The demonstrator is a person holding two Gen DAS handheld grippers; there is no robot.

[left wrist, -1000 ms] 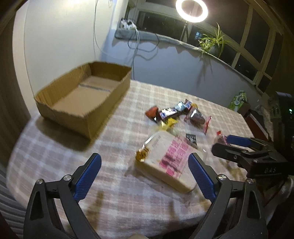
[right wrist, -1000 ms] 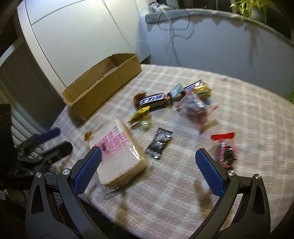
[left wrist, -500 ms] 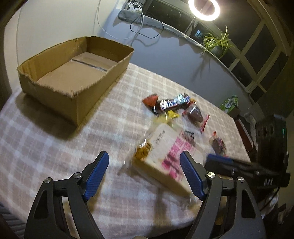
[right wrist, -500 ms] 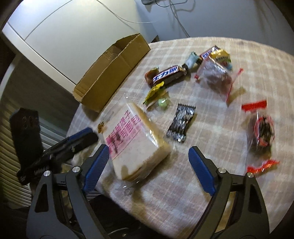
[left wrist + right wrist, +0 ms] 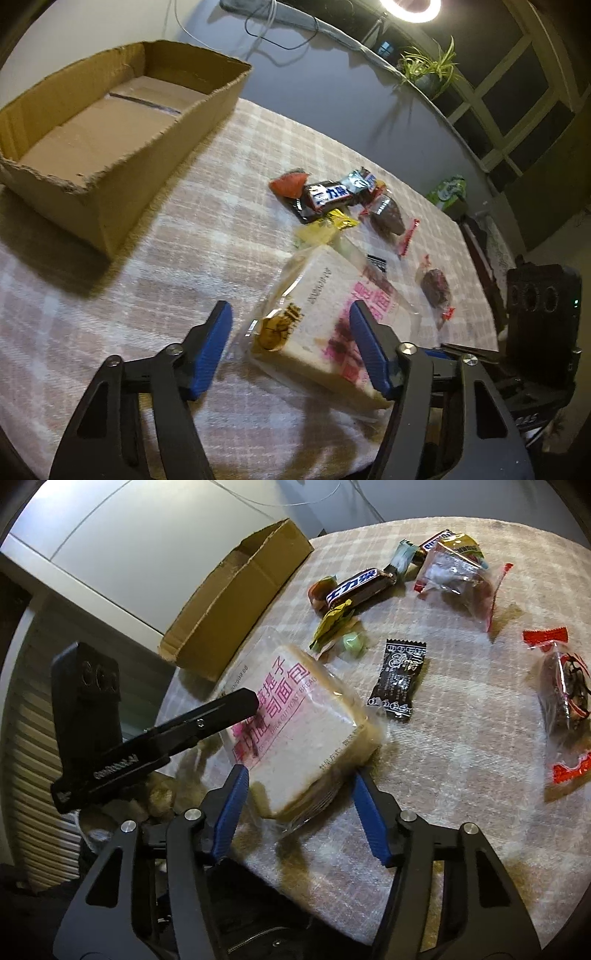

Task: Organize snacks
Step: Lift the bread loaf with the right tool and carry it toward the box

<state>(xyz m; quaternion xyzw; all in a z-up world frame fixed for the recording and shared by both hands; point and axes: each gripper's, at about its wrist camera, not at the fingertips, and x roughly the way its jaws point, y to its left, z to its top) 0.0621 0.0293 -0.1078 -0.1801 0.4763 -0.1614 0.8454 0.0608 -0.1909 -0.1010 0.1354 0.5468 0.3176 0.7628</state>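
— Where was the bread packet (image 5: 295,720)?
— On the counter (image 5: 207,236), near its edge — between both closing pairs: left tongs (image 5: 291,347) and right tongs (image 5: 299,812), pads not yet pressing.

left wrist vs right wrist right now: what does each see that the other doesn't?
Left wrist only: the ring light, the potted plant on the window ledge, a green carton beyond the table, and the bare floor of the cardboard box.

Right wrist only: a white cabinet behind the box and a pale green candy.

Both: the bagged toast bread lying between the closing jaws of the left gripper and the right gripper, neither clearly pressing it yet; the Snickers bar, and the plaid tablecloth.
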